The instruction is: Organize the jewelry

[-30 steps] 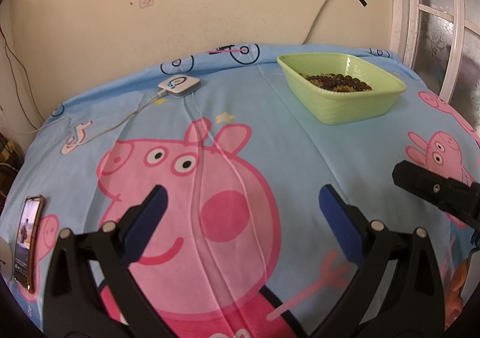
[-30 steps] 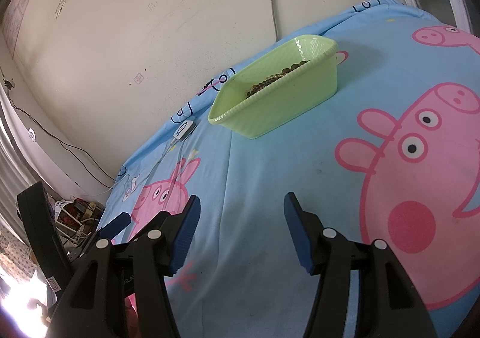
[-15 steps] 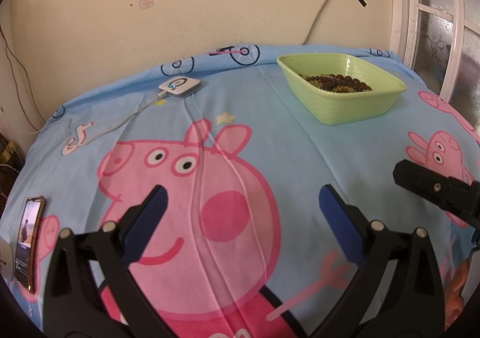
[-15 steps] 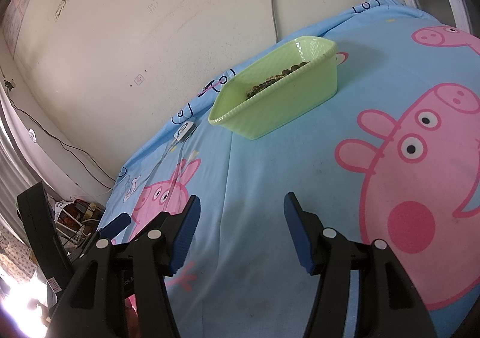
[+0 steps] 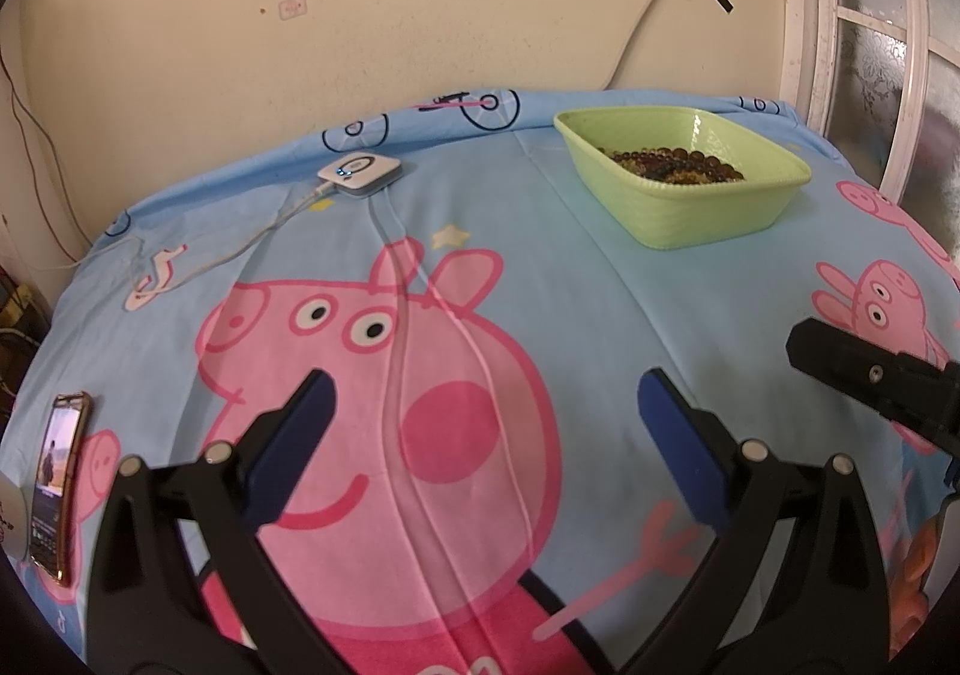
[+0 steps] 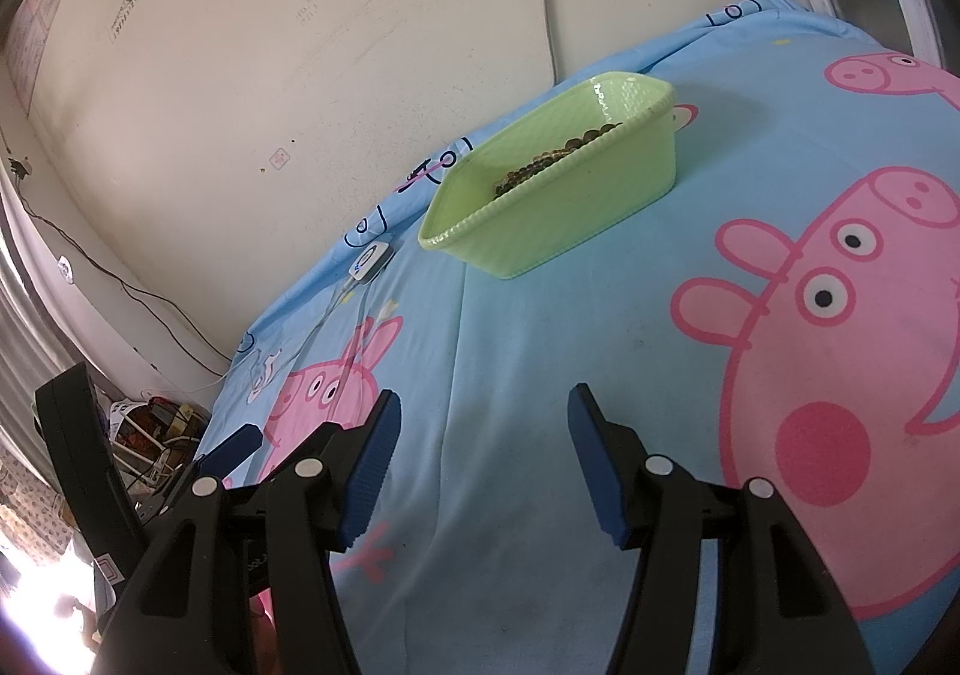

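Observation:
A light green plastic basket (image 5: 708,207) (image 6: 576,201) stands at the far side of a bed with a blue cartoon-pig sheet. Dark and amber beaded jewelry (image 5: 672,163) (image 6: 540,165) lies piled inside it. My left gripper (image 5: 483,405) hangs open over the sheet, well short of the basket and to its left, nothing between its blue pads. My right gripper (image 6: 480,417) is also open and empty, with the basket ahead of it. Part of the right gripper's black body (image 5: 870,375) shows at the right edge of the left wrist view.
A small white device (image 5: 360,174) (image 6: 369,261) with a lit ring and white cables lies near the wall. A phone (image 5: 57,486) rests at the bed's left edge. A beige wall runs behind the bed, a window frame (image 5: 864,45) stands right, clutter (image 6: 150,429) sits on the floor left.

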### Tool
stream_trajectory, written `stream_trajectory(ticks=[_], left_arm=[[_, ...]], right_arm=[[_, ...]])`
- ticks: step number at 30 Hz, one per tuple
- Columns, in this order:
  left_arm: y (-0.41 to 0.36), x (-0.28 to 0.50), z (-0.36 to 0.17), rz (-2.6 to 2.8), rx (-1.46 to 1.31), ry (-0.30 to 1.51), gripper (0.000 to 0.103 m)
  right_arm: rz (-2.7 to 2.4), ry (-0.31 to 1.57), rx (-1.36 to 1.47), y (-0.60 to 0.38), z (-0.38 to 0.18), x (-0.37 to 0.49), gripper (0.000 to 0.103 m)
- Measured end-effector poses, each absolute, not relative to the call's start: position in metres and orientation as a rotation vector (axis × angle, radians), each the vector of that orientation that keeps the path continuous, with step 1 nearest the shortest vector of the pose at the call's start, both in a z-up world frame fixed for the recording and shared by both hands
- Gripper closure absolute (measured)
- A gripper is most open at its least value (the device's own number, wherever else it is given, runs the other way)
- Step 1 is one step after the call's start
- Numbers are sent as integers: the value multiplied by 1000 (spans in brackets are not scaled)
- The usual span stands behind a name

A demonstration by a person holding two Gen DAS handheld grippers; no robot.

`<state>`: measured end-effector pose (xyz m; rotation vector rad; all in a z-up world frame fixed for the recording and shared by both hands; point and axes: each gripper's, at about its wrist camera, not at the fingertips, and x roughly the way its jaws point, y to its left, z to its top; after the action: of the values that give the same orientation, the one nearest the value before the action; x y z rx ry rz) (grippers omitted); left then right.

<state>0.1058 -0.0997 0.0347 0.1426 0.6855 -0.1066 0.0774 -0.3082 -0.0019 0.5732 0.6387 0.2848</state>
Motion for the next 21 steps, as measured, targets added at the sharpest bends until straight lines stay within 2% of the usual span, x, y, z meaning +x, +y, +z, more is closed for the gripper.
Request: stream_trajectory(ticks=[21], left_arm=[[-100,105,35,-109,146,681,6]], right_arm=[[286,638,571,-309,-2,78,69]])
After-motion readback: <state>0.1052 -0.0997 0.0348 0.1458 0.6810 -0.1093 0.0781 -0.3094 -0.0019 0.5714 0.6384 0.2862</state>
